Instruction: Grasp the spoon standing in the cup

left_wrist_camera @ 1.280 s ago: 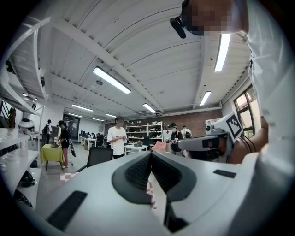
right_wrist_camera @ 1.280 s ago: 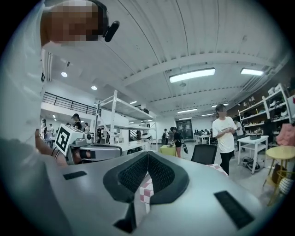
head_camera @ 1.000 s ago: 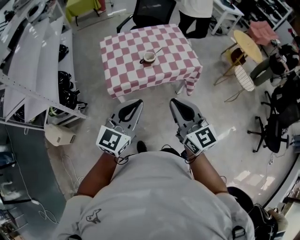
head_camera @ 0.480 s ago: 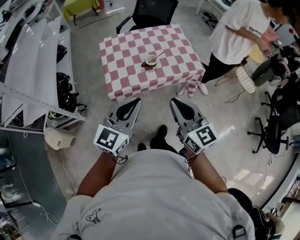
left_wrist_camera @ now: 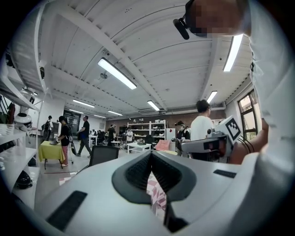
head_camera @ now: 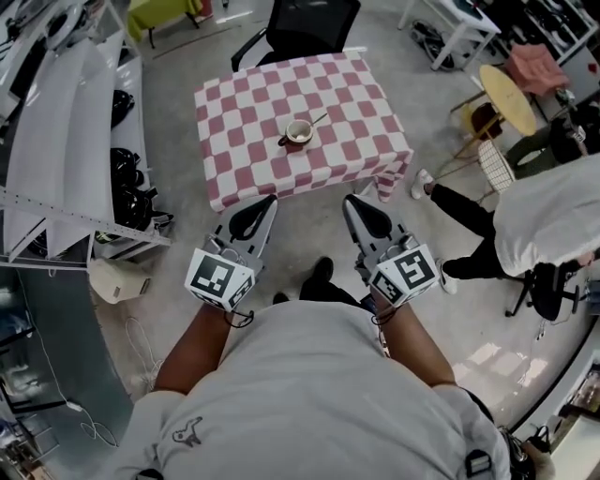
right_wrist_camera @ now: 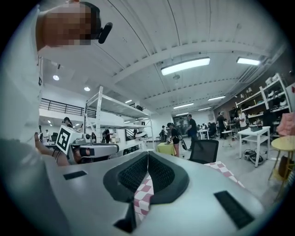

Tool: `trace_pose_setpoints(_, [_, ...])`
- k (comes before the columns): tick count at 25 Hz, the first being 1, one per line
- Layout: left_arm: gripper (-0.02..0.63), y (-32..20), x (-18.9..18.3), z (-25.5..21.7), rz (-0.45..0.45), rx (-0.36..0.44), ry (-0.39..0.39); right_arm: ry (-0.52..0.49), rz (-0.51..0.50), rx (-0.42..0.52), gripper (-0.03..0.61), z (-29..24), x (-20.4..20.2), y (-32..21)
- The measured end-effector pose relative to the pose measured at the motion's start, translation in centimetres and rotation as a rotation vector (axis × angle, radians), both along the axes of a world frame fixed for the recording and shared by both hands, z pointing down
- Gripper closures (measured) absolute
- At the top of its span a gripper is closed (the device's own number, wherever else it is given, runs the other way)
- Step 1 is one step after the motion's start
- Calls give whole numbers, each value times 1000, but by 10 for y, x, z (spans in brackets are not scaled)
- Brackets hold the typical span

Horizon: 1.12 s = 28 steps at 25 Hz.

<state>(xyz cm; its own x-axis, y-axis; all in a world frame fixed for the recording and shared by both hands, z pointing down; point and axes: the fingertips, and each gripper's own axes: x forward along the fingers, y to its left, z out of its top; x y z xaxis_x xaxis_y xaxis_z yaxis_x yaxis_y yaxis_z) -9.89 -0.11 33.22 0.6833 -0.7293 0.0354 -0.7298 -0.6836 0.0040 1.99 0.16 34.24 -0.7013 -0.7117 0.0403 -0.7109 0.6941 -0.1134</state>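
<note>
Nothing is done yet. I hold the left gripper (head_camera: 266, 203) and right gripper (head_camera: 351, 202) low before me, jaws pressed together, empty. The spoon (head_camera: 317, 121) leans in the cup (head_camera: 299, 132) mid-table (head_camera: 234, 103), well ahead; approach, opening and grasp all remain.

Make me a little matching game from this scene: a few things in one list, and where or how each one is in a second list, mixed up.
Things:
1. cup
2. spoon
3. black chair
4. left hand-held gripper

Places or states:
A. shut, holding nothing, short of the table
B. beyond the table's far edge
C. near the middle of the table
D. leaning out of the cup

Pairs: 1-C, 2-D, 3-B, 4-A
</note>
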Motion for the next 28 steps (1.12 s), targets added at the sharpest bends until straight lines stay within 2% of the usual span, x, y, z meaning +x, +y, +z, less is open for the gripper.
trace_pose_setpoints(9, [603,-72,62,-5,-10,16,3,-12,-27,27,546,-10,58,-69])
trace_pose_setpoints(14, [603,-101,84,-9,-29,22,2,-16,-49,19,546,-9,79,-94])
trace_pose_setpoints(21, [603,-123,95,2,-30,-5,-18,-35,-60,-8,546,-2,87,-119])
trace_pose_setpoints(28, [603,-148,89,3,-34,-16,-19,-42,-77,-25,546,1,81,-140])
